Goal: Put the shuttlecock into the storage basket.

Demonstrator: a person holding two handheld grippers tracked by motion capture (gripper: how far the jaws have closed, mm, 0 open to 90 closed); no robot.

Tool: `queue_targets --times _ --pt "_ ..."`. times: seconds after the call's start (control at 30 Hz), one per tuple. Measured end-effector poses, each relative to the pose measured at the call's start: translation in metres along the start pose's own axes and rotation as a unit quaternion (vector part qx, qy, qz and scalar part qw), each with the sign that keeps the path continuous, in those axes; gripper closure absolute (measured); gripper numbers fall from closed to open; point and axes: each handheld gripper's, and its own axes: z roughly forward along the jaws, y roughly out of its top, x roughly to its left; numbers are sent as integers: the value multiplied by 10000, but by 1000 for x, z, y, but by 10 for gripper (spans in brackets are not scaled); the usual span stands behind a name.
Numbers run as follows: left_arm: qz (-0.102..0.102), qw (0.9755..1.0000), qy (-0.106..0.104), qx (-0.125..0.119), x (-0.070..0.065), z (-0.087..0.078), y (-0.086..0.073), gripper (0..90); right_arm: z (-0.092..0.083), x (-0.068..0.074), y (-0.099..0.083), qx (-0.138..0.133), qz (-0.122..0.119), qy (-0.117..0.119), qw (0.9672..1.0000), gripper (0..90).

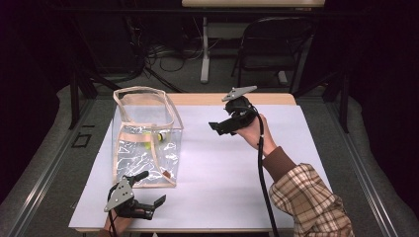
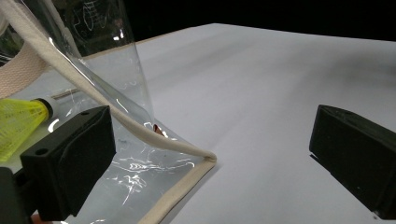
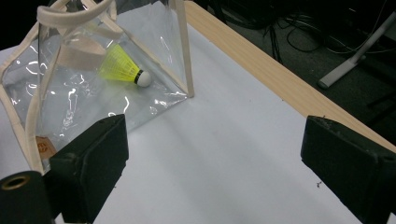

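1. High view: the clear bag [image 1: 146, 138] stands at about ten o'clock on the white table [image 1: 232, 182], a yellow shuttlecock [image 1: 154, 140] inside. The left gripper [image 1: 148, 193] sits at seven o'clock, jaws apart, just beside the bag; the right gripper [image 1: 217, 126], at one o'clock, is held raised.
2. Left gripper view: jaws spread wide, the bag's bottom corner between them.
3. Right gripper view: jaws wide apart, empty; the shuttlecock [image 3: 122, 70] lies in the bag at eleven o'clock.

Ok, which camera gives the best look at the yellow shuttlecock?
The right gripper view: the shuttlecock lies whole inside the clear bag. The left gripper view catches part of its skirt at the frame edge. The high view shows a small yellow speck.
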Motion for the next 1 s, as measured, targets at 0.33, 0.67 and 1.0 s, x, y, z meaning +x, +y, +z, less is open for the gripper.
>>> queue_targets --times 0.33,0.67,1.0 --pt "3 10000 -1 1 0 0 0 0 -10 2 -18 -63 42 -25 10000 70" --pt "-5 10000 2 6 0 0 0 0 -18 3 -39 -68 127 -78 9999 70" --pt "-2 10000 5 10 0 0 0 0 -25 3 -59 -86 220 -129 9996 70"
